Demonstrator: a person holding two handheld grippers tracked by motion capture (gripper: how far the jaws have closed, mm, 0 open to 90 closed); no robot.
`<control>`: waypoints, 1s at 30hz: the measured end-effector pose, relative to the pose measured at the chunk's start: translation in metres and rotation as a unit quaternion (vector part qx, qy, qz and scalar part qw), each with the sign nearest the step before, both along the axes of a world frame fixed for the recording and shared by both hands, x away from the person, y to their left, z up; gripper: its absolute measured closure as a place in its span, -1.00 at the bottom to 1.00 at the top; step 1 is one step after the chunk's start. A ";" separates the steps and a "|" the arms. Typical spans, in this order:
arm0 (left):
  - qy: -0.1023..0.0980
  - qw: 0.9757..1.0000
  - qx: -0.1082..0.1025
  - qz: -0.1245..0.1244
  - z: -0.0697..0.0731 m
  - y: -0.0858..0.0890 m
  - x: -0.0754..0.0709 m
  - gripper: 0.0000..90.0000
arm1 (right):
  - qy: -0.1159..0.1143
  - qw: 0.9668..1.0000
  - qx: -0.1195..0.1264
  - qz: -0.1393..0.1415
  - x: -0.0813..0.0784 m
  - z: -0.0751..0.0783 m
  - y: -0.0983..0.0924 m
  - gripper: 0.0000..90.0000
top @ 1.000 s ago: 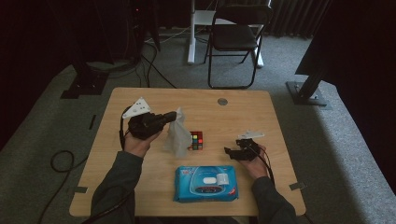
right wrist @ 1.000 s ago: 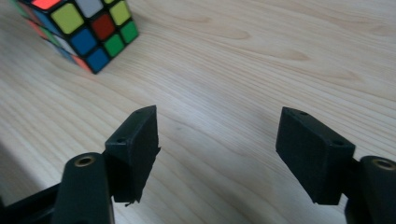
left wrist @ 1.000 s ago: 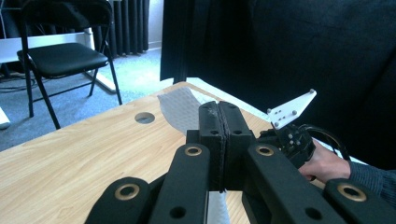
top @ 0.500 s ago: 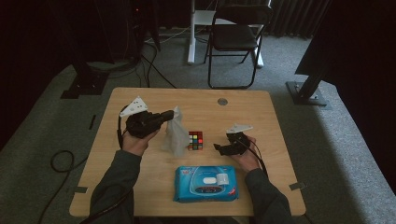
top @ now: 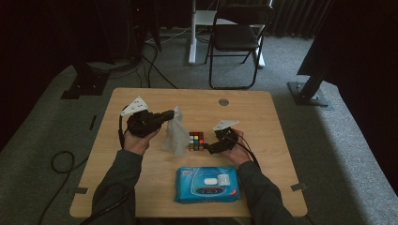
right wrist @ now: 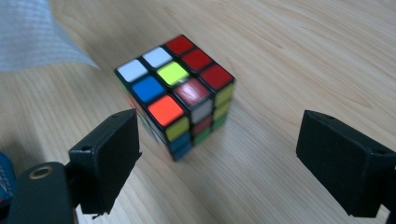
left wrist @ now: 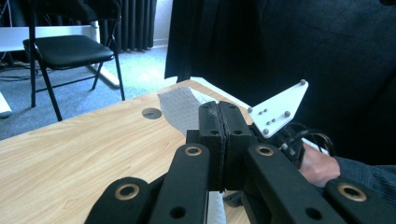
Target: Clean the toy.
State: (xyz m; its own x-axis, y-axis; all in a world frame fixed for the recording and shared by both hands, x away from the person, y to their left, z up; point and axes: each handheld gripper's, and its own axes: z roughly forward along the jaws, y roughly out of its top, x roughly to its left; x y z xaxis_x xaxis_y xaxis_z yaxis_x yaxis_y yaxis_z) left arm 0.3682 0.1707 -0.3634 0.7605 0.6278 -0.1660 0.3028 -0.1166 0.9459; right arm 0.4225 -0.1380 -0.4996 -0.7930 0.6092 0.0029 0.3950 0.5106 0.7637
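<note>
A colourful puzzle cube [top: 196, 140] [right wrist: 180, 88] stands in the middle of the wooden table [top: 263, 122]. My right gripper [top: 209, 147] [right wrist: 224, 151] is just to its right. Its jaws have just been opening and now stand wide, with the cube just ahead of the gap and neither pad touching it. My left gripper [top: 166, 116] [left wrist: 223, 112] is held above the table left of the cube. It is shut on a white wipe [top: 174, 133] [left wrist: 180, 105] that hangs down to the tabletop.
A blue pack of wipes [top: 207, 183] lies near the front edge between the forearms. A round cable hole [top: 224, 101] sits near the table's far edge. A black folding chair [top: 237, 37] stands on the floor beyond the table.
My right gripper has moved left across the table up to the cube, and its jaws have spread wider. The left gripper has stayed put with the wipe hanging from it.
</note>
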 end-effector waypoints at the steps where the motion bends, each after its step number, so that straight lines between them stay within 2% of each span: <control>1: 0.000 1.000 0.000 0.000 0.000 0.000 0.000 0.99 | 0.000 1.000 0.000 0.000 0.000 0.000 0.000 -0.71; 5: 0.003 1.000 0.003 0.000 -0.002 -0.001 0.002 0.99 | 0.000 1.000 -0.002 0.020 0.005 -0.002 0.011 -0.71; 15: 0.005 1.000 -0.007 0.000 -0.003 -0.004 0.007 0.99 | 0.007 0.999 -0.005 0.045 0.016 -0.006 0.026 -0.72; 22: 0.000 1.000 -0.024 -0.003 -0.001 -0.013 0.017 0.99 | 0.023 0.999 -0.002 0.046 0.018 -0.011 0.026 -0.69; 27: -0.005 0.999 -0.037 -0.005 0.001 -0.025 0.026 0.99 | 0.023 0.999 -0.003 0.042 0.017 -0.012 0.028 -0.66; 30: -0.004 0.999 -0.048 -0.003 0.000 -0.032 0.033 0.99 | 0.026 0.999 0.007 0.038 0.017 -0.013 0.026 -0.65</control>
